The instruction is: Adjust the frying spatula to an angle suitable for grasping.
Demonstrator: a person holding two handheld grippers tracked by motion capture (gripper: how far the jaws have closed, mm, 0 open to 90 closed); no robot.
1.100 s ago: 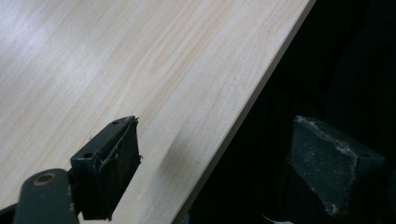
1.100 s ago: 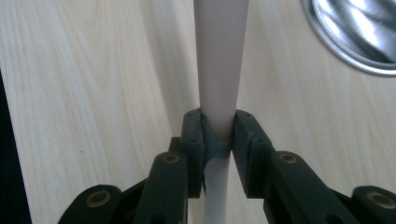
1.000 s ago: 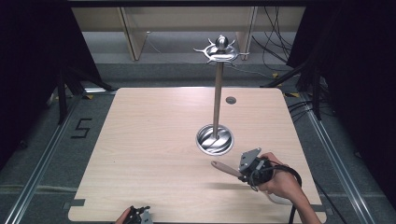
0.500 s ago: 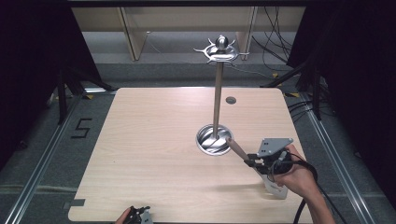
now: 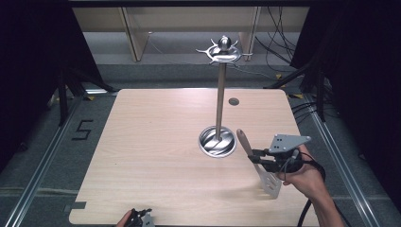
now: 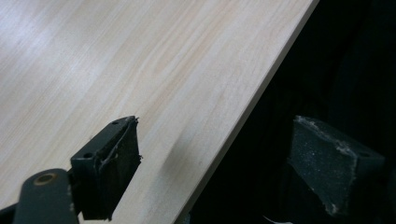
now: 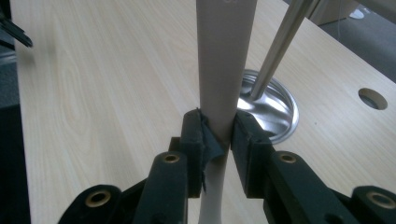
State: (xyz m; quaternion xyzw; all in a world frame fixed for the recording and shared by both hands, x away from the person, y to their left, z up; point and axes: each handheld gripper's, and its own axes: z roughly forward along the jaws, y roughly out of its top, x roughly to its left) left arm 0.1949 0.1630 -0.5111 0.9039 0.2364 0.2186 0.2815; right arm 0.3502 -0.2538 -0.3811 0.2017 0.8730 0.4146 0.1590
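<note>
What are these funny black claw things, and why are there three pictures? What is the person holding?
A person holds a pinching tool, called a gripper, in each hand. One camera looks down from above the pale wooden table. The other two cameras ride on the grippers and look along their black jaws.

On the table stands a shiny metal stand: a round base, a tall thin pole and a ring of hooks on top.

The right gripper is squeezed shut on the beige handle of a slotted spatula, lifted off the table beside the stand. Its own camera shows the handle pinched between the two pads.

The left gripper waits at the near table edge, jaws wide apart, holding nothing.
</note>
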